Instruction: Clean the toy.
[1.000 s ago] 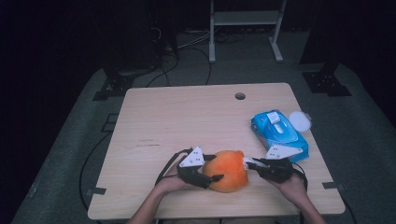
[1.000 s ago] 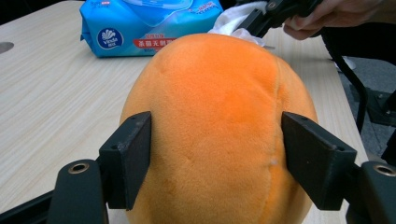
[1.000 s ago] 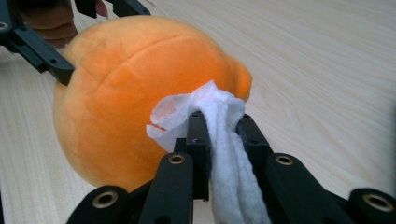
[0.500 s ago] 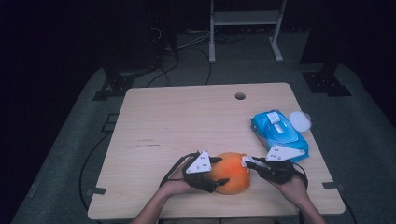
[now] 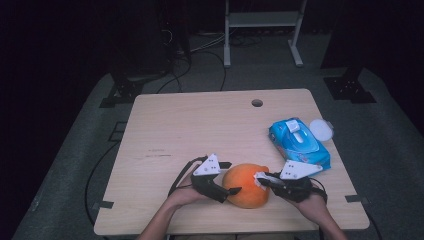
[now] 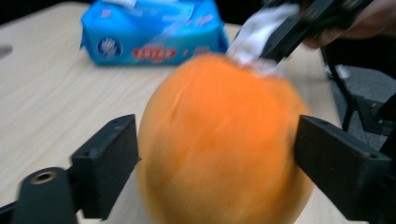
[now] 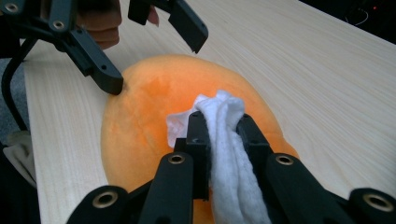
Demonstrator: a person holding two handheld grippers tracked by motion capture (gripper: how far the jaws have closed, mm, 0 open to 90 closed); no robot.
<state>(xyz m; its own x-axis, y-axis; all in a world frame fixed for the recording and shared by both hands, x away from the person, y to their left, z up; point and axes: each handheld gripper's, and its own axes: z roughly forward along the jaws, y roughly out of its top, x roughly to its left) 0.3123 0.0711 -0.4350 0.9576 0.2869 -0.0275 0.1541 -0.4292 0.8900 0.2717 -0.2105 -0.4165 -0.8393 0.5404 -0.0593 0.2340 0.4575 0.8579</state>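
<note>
A round, soft-looking orange thing (image 5: 245, 192) (image 6: 219, 140) (image 7: 154, 116) lies near the table's front edge between both grippers. My left gripper (image 5: 231, 177) (image 6: 217, 154) straddles its left side, and its jaws have just been opening. In the right gripper view one left jaw tip touches the orange skin and the other stands clear above it. My right gripper (image 5: 260, 178) (image 7: 219, 126) is shut on a bunched white wipe (image 7: 225, 140) (image 5: 261, 176) (image 6: 261, 37). The wipe is pressed on the thing's top right side.
A blue pack of wet wipes (image 5: 299, 142) (image 6: 154, 32) lies at the right of the wooden table (image 5: 200, 125), with a round white lid (image 5: 320, 129) beside it. A cable hole (image 5: 257, 103) sits near the far edge. Dark floor and stands surround the table.
The left gripper slid right against the orange thing, and its jaws now stand wider around it. The right gripper with the wipe has stayed on the thing's right side.
</note>
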